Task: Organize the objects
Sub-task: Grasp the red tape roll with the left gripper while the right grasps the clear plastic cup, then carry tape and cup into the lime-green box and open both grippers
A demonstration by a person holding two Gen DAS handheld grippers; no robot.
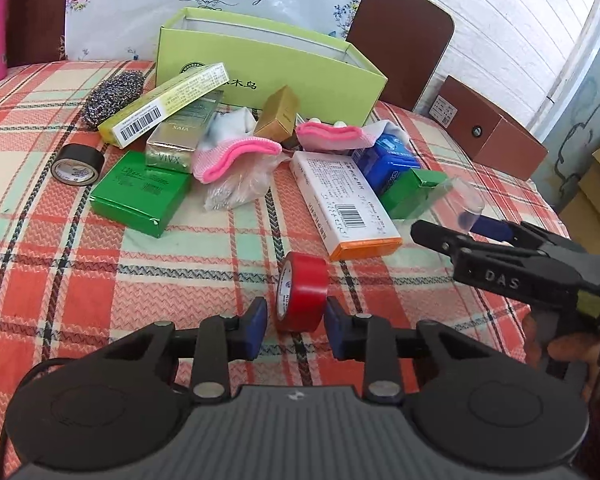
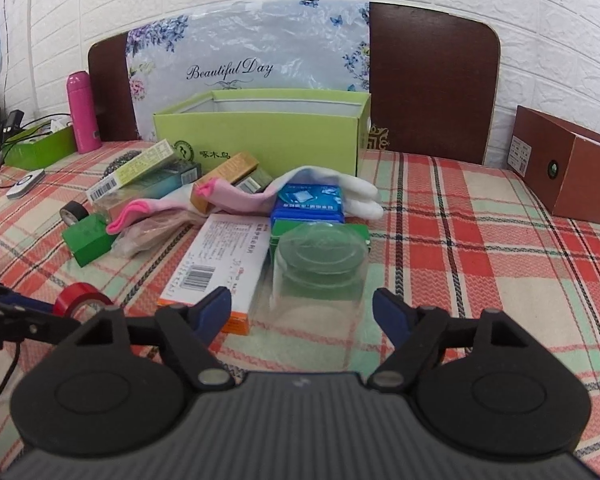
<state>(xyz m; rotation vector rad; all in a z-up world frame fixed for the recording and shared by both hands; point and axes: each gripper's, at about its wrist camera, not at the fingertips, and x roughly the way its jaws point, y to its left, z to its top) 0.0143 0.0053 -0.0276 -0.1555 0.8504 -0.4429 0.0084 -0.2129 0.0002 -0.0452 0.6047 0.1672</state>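
A red tape roll [image 1: 302,293] stands on edge on the checked cloth between the open fingers of my left gripper [image 1: 296,316]; the right pad is close to it, the left pad apart. It also shows in the right wrist view [image 2: 82,300]. My right gripper [image 2: 302,308] is open around an upside-down clear glass [image 2: 318,268], without touching it. The glass [image 1: 466,200] and right gripper [image 1: 460,236] show at the right of the left wrist view. An open lime-green box [image 1: 268,68] stands at the back.
A pile lies before the box: a white-orange carton [image 1: 344,204], green box [image 1: 140,192], black tape [image 1: 76,164], pink-white socks [image 1: 236,152], blue pack [image 2: 308,200], scourer [image 1: 112,96], gold box [image 1: 278,112]. A brown box [image 2: 564,168] sits right, a pink bottle [image 2: 82,112] left.
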